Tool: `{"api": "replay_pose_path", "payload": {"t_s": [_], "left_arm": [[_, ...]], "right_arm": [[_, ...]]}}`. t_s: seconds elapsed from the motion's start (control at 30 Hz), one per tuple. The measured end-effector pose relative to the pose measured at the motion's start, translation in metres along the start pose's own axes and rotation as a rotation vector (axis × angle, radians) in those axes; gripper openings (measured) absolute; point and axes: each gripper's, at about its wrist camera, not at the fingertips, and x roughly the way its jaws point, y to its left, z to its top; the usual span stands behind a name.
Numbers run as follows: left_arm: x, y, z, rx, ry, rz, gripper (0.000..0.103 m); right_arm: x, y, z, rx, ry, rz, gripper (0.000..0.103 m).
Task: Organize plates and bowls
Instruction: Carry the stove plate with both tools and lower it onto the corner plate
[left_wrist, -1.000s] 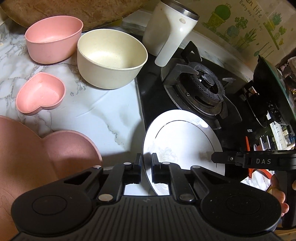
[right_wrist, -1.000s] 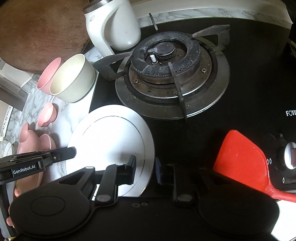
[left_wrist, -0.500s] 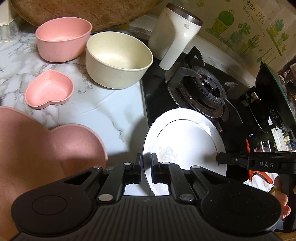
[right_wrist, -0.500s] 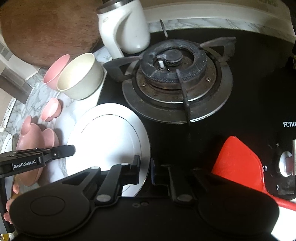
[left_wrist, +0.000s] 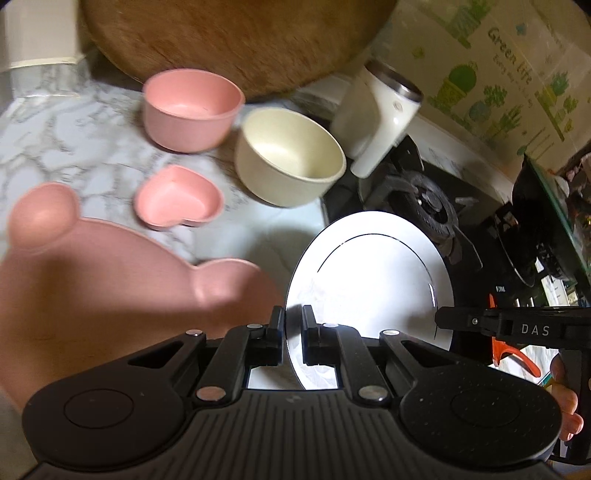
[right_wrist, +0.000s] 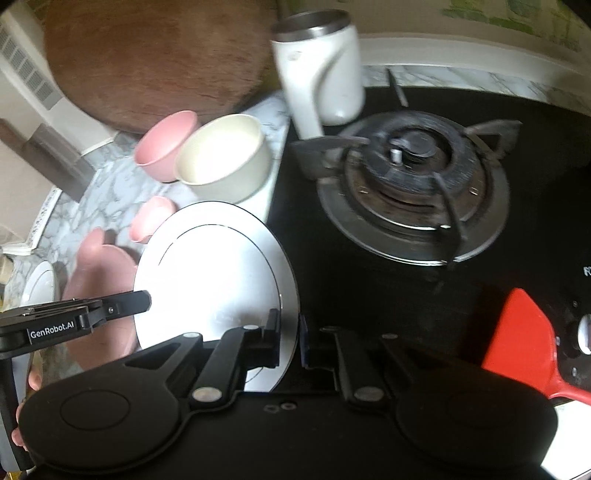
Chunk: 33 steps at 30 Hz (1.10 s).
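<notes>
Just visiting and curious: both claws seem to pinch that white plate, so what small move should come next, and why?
Probably carry the white plate a little further left and lower it onto the pink bear-shaped plate. The left claw and right claw each clamp its rim, and it hangs partly over that plate.

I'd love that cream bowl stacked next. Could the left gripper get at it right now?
Probably not yet: the left gripper is clamped on the white plate, shared with the right gripper. The cream bowl itself sits uncovered.
</notes>
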Motion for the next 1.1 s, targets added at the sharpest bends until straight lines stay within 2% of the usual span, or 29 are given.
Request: {"api": "replay_pose_path", "payload": {"t_s": [0.43, 0.8, 1.1], "left_arm": [[-0.063, 0.068, -0.004, -0.087, -0.088, 0.077, 0.008], [-0.122, 0.136, -0.025, -0.191, -0.161, 0.167, 0.008], [-0.16, 0.198, -0.044, -0.293, -0.206, 0.249, 0.008]], "right_arm": [[0.025, 0.08, 0.016, -0.104, 0.015, 0.086, 0.011], [0.054, 0.159, 0.018, -0.23, 0.044, 0.168, 0.011], [0.081, 0.239, 0.018, -0.311, 0.074, 0.221, 0.011]]}}
